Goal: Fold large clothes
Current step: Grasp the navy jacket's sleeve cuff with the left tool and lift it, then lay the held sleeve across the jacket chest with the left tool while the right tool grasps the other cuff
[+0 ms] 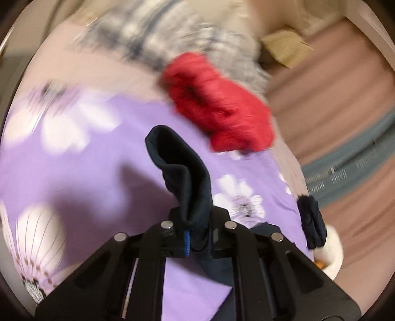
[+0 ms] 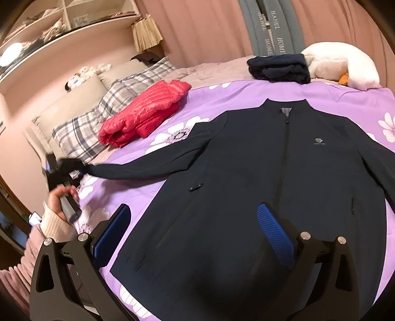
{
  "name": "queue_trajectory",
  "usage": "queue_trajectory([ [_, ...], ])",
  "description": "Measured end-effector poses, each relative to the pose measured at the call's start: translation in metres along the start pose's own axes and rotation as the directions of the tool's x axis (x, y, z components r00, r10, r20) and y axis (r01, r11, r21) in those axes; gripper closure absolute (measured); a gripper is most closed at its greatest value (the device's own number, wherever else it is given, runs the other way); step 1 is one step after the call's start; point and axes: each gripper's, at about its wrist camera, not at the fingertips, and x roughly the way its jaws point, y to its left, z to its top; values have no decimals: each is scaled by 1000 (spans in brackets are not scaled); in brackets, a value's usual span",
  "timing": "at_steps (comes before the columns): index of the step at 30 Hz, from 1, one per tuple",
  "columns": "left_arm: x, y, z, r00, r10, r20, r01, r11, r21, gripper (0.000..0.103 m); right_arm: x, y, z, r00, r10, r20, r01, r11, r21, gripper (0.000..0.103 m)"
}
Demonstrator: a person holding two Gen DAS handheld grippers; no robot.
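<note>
Left wrist view, blurred: purple floral bedspread below; one folded red puffer jacket ahead, a grey plaid pillow behind it; one small folded dark garment at the right edge of the bed, touching a white plush toy; pink curtain beyond; nothing blocks the space between the gripper and the red jacket. Left gripper has its jaws together, clamped on the navy jacket's sleeve cuff; the cuff sticks up out of the fingers, off the bedspread.

Right wrist view: one navy jacket lies front up, zipped, spread flat across the bedspread, collar away from the camera; its sleeve on the picture's left is stretched out sideways to the left gripper, held by a hand in a pale knit cuff. Same red jacket counted once, partly on two plaid pillows; dark folded garment near the far edge beside the white plush; shelving top left. Right gripper: jaws wide apart, two blue pads over the jacket's lower front, holding nothing; cannot tell whether the pads touch the fabric.
</note>
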Motion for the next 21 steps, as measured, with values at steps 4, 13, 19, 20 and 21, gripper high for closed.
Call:
queue_trajectory([
  [4, -5, -98, 0, 998, -64, 4, 61, 969, 238, 94, -5, -17, 3, 1000, -22, 18, 21, 999, 37, 1],
  [13, 19, -294, -133, 967, -157, -200, 250, 722, 645, 94, -41, -70, 2, 990, -112, 84, 99, 985, 139, 1],
  [19, 65, -361, -292, 917, -65, -394, 366, 531, 764, 86, -76, -115, -14, 971, -209, 121, 178, 958, 226, 1],
  [20, 69, -364, -313, 906, -50, -420, 383, 517, 765, 81, -82, -124, -19, 965, -231, 121, 196, 949, 249, 1],
  [21, 77, -366, -333, 891, -31, -452, 403, 510, 760, 57, -87, -133, -23, 962, -249, 114, 210, 939, 272, 1],
])
